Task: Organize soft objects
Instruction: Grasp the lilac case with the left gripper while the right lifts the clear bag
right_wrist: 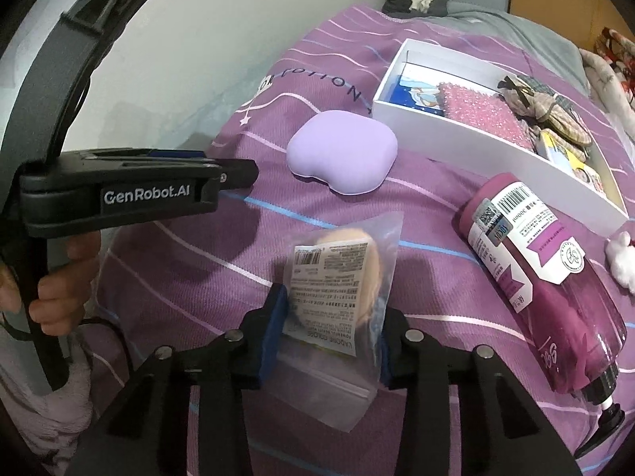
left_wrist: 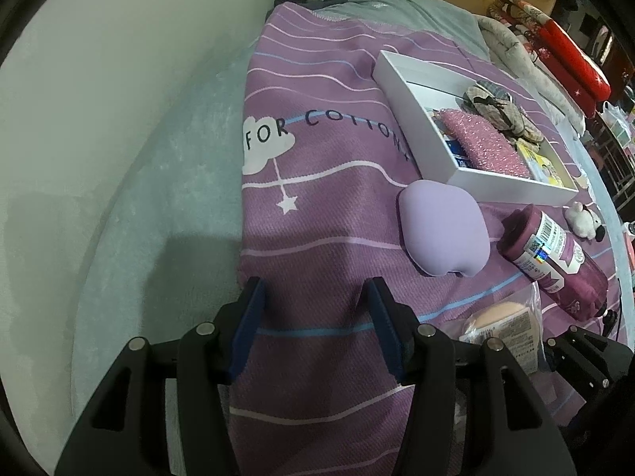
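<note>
Purple cloth (left_wrist: 317, 238) with pale stripes and the words "FOR COTTON" covers the bed, and all the things lie on it.

The right gripper (right_wrist: 329, 329) points down at a clear bag (right_wrist: 341, 309) holding a peach-coloured puff. Its blue pads sit against the bag on both sides, so it is grasping the bag. The bag's label faces up, and its zip end lies nearest the camera.

The left gripper (left_wrist: 313, 329) hangs over bare cloth with its jaws apart and nothing between them. In the right wrist view it shows from the side at the left edge, held by a hand (right_wrist: 59, 289).

Beyond the bag lies a lilac cushion (right_wrist: 343, 158), rounded and smooth, well apart from it. To the right lies a dark pink bottle (right_wrist: 543, 277) on its side, pump end towards the camera. Just beside the bottle, at the picture's right edge, is a small white plush toy (right_wrist: 621, 261).

At the back stands a white box (right_wrist: 476, 139), open on top. Inside it are a pink glittery sponge (right_wrist: 484, 115), a bundle of checked fabric (right_wrist: 547, 107), a blue printed pack and a yellow one. The cushion lies just in front of the box's near corner.
</note>
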